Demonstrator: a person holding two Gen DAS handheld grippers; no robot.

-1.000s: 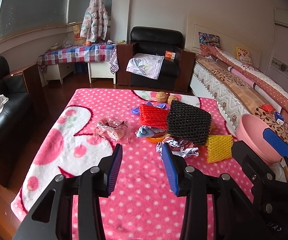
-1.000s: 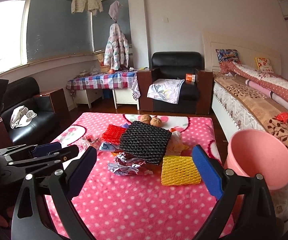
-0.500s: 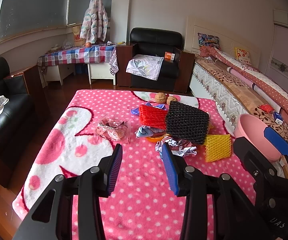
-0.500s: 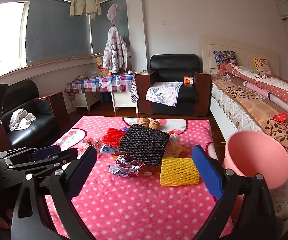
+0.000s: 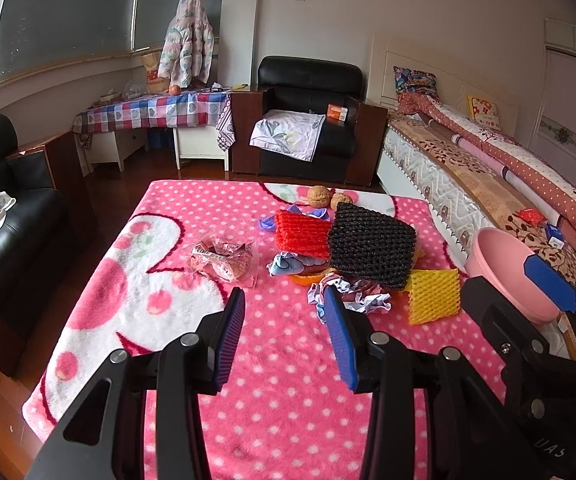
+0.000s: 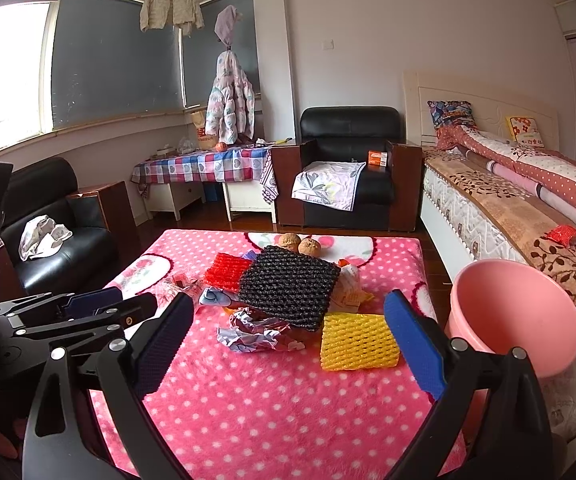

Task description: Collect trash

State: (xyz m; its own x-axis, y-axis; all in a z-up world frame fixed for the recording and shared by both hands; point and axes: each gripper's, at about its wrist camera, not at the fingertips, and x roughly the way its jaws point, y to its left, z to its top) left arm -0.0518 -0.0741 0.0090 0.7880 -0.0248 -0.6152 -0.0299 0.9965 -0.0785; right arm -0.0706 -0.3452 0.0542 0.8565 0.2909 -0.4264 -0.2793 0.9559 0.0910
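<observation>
Trash pile: heap of litter on the pink polka-dot blanket [image 6: 288, 408], gathered toward its far right part, just left of the basin.
Pink basin [image 6: 515, 316]: largest container; stands off the blanket's right edge beside the bed [image 6: 499, 208], tilted, mouth facing the cameras; inside looks bare as far as can be seen.
Black foam net [image 6: 288, 288]: biggest piece; lies on top of the heap, tilted, long axis running left-near to right-far; overlaps the red net and the crumpled wrapper.
Yellow foam net [image 6: 357, 342]: flat on the blanket, just near-right of the black net; long axis left to right.
Red foam net [image 5: 301, 234]: left of the black net, partly under it; long axis left to right.
Clear snack bag [image 5: 226, 258]: apart from the heap, to its left.
Crumpled wrapper [image 6: 256, 334]: at the heap's near edge, in front of the black net.
Two walnuts [image 6: 299, 243]: touching each other, at the heap's far side.
Left gripper [image 5: 284, 322]: above the near blanket; fingers spread, nothing between them.
Right gripper [image 6: 288, 332]: fingers spread wide, pinching nothing; heap framed between them.
</observation>
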